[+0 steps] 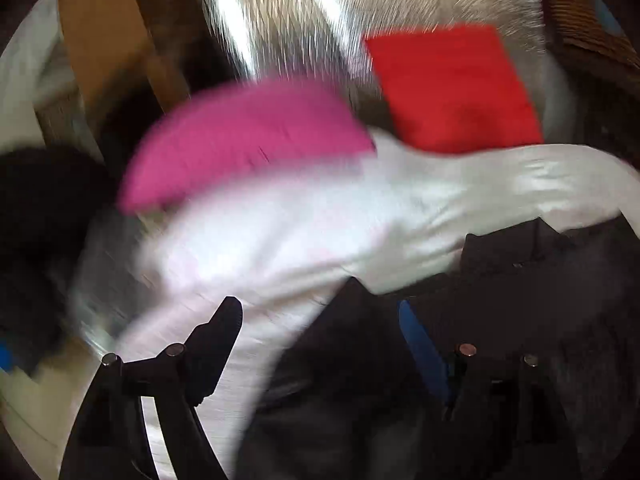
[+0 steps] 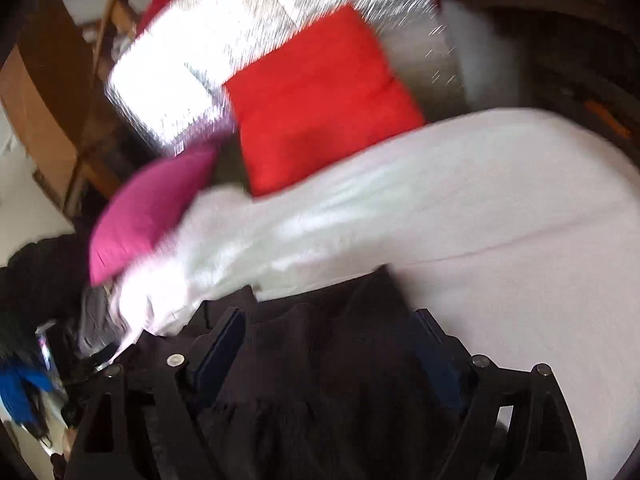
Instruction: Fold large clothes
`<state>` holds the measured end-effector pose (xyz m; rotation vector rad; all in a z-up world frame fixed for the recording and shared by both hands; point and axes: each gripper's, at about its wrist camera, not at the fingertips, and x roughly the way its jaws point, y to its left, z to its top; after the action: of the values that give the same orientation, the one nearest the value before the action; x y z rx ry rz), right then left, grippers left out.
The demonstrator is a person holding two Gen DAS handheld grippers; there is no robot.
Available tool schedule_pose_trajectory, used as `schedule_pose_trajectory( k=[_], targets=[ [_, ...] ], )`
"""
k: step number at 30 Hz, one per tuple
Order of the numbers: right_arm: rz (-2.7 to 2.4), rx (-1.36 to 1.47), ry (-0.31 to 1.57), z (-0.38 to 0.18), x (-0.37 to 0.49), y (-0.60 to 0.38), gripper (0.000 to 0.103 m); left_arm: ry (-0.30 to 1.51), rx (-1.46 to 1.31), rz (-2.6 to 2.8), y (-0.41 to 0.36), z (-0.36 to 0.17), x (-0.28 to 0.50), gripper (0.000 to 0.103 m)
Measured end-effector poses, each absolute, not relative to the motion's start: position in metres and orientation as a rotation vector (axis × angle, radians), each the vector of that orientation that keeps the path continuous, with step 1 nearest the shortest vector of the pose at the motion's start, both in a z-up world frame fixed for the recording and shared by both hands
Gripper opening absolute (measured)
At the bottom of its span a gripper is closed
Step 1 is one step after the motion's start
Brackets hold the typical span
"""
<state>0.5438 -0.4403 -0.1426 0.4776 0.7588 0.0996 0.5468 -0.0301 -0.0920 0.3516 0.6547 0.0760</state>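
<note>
**Dark garment gathered between both grippers, fold not yet formed**

The left hand-held gripper is standing with its fingers spread wide, and the dark garment is lying bunched between and over them; whether it is pinching the cloth cannot be told. The right hand-held gripper is likewise spread, with the same dark garment heaped between its fingers; a grip cannot be confirmed.

Progress is judged as early: the garment is crumpled, not spread flat, and no clean fold edge is showing. Spreading and folding are remaining.

Ahead of both grippers a white sheet is covering the bed. Beyond it a red cushion and, further left, a pink cushion are crowding the far side and limiting spreading room. Both views are motion-blurred.
</note>
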Motion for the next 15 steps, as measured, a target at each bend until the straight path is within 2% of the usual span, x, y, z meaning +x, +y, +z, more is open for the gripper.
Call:
schedule_pose_trajectory(
  k=[3, 6, 10, 12, 15],
  targets=[
    [0.059, 0.4, 0.783, -0.134, 0.49, -0.458, 0.087, 0.61, 0.433, 0.141, 0.003, -0.074, 0.504, 0.088],
    [0.016, 0.385, 0.792, -0.141, 0.442, -0.471, 0.087, 0.714, 0.302, 0.127, 0.052, -0.08, 0.478, 0.089],
    [-0.033, 0.337, 0.833, -0.168, 0.41, -0.467, 0.086, 0.873, 0.171, 0.197, 0.092, -0.13, 0.472, 0.089],
    [-0.048, 0.31, 0.913, -0.192, 0.409, -0.454, 0.085, 0.998, 0.168, 0.203, 0.094, -0.167, 0.482, 0.089],
    [-0.072, 0.365, 0.932, -0.201, 0.408, -0.451, 0.085, 1.011, 0.13, 0.225, 0.1, -0.173, 0.469, 0.089]
  ],
)
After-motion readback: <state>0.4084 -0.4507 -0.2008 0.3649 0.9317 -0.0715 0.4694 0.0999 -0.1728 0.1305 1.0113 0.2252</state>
